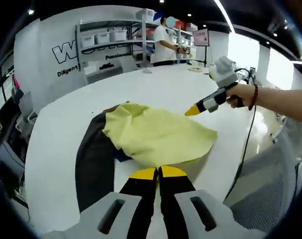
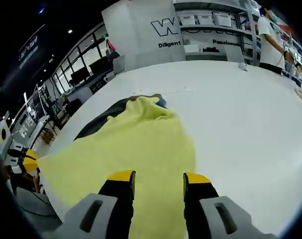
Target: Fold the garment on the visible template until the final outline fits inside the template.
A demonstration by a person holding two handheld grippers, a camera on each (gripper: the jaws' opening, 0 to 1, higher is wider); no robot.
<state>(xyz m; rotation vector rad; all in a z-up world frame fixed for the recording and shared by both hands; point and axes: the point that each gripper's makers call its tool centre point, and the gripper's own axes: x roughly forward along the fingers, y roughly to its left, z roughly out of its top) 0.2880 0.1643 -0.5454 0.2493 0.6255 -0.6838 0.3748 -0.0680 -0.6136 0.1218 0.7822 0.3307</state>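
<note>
In the left gripper view, a yellow garment (image 1: pixel 158 135) is seen spread at the centre of the frame on a white surface (image 1: pixel 56 144), partly covering a dark template (image 1: pixel 93 167) that shows along its left edge. The left gripper (image 1: pixel 158 173) is seen at the bottom centre, its yellow-tipped jaws brought almost together just at the garment's near edge; whether cloth is pinched cannot be told. The right gripper (image 1: pixel 193 110) is held by a hand (image 1: pixel 240 94) at the right of the frame, its tip above the garment's upper right edge. In the right gripper view, the right gripper (image 2: pixel 158 179) is seen with jaws set apart over the yellow cloth. A person (image 1: pixel 165 42) is seen standing at the top.
</note>
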